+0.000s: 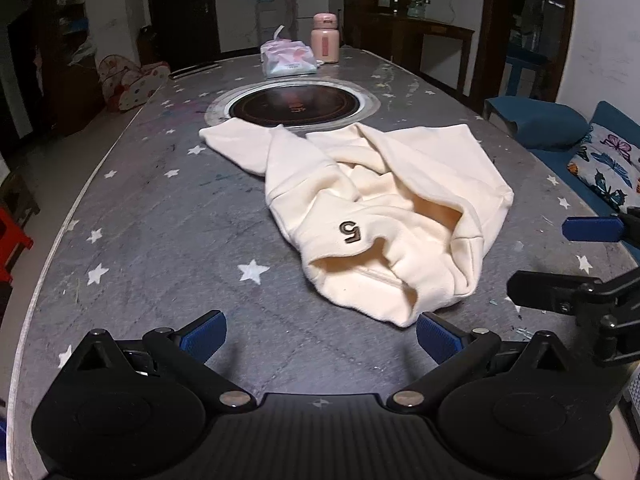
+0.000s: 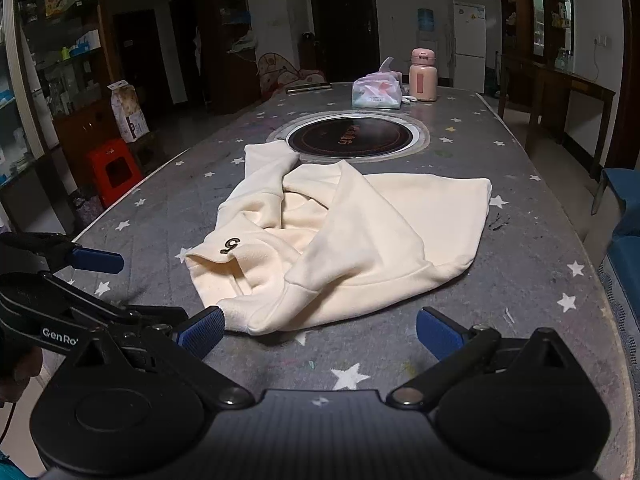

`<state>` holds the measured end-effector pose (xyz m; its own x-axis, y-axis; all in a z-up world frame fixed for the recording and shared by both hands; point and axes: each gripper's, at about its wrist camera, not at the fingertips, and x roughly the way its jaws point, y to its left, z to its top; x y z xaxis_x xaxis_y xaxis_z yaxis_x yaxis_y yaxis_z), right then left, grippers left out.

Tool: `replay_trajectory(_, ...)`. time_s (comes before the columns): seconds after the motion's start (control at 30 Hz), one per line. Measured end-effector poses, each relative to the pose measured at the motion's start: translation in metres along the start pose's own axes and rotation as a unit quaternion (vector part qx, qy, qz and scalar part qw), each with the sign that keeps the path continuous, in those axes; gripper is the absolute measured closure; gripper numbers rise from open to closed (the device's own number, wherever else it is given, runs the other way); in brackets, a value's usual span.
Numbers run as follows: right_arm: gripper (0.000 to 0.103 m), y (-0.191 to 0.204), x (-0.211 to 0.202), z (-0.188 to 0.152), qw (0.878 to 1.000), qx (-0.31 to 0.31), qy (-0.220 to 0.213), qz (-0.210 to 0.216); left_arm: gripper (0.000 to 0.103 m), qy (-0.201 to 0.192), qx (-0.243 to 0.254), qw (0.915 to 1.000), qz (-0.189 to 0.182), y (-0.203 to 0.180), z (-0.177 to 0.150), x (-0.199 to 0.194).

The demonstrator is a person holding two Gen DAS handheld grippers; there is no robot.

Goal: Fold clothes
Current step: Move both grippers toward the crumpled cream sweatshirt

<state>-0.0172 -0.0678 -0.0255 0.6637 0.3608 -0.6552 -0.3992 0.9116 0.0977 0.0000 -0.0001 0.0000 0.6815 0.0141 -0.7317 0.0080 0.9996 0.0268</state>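
A cream sweatshirt (image 1: pixel 372 208) lies crumpled on the grey star-patterned table (image 1: pixel 160 216), with a dark "5" badge (image 1: pixel 353 233) on a folded-over part. My left gripper (image 1: pixel 320 336) hangs open just in front of the garment's near edge, nothing between its fingers. In the right wrist view the same sweatshirt (image 2: pixel 360 232) spreads ahead, its ribbed cuff (image 2: pixel 240 316) lying close to one blue pad. My right gripper (image 2: pixel 318 334) is open and empty above the table. Each gripper shows at the side of the other's view: the right gripper (image 1: pixel 560 260), the left gripper (image 2: pixel 92 272).
A round black hotplate (image 1: pixel 294 106) is set in the table behind the sweatshirt. Farther back stand a pink bottle (image 1: pixel 325 40) and a tissue pack (image 1: pixel 289 61). A blue sofa with a butterfly cushion (image 1: pixel 604 168) is at the right, a red stool (image 2: pixel 114 170) at the left.
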Motion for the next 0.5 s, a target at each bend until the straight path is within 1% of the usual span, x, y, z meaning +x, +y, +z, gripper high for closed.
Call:
replay_trajectory(0.13, 0.000, 0.003, -0.001, -0.002, 1.000, -0.002, -0.001, 0.000, 0.000, 0.011, -0.006, 0.9997, -0.021, -0.004, 0.002, 0.000)
replay_trajectory(0.2, 0.000, 0.004, -0.001, -0.004, 1.000, -0.004, -0.001, 0.000, 0.000, 0.010, -0.005, 0.9997, -0.021, -0.007, 0.003, 0.001)
replay_trajectory(0.3, 0.000, 0.006, -0.002, -0.005, 1.000, -0.006, -0.001, 0.001, 0.000, 0.006, -0.001, 0.9998, -0.017, 0.001, -0.008, 0.000)
replay_trajectory(0.5, 0.000, 0.011, -0.004, -0.011, 1.000, -0.015, 0.000, 0.004, 0.000, -0.001, 0.009, 0.9998, -0.018, 0.021, -0.017, -0.005)
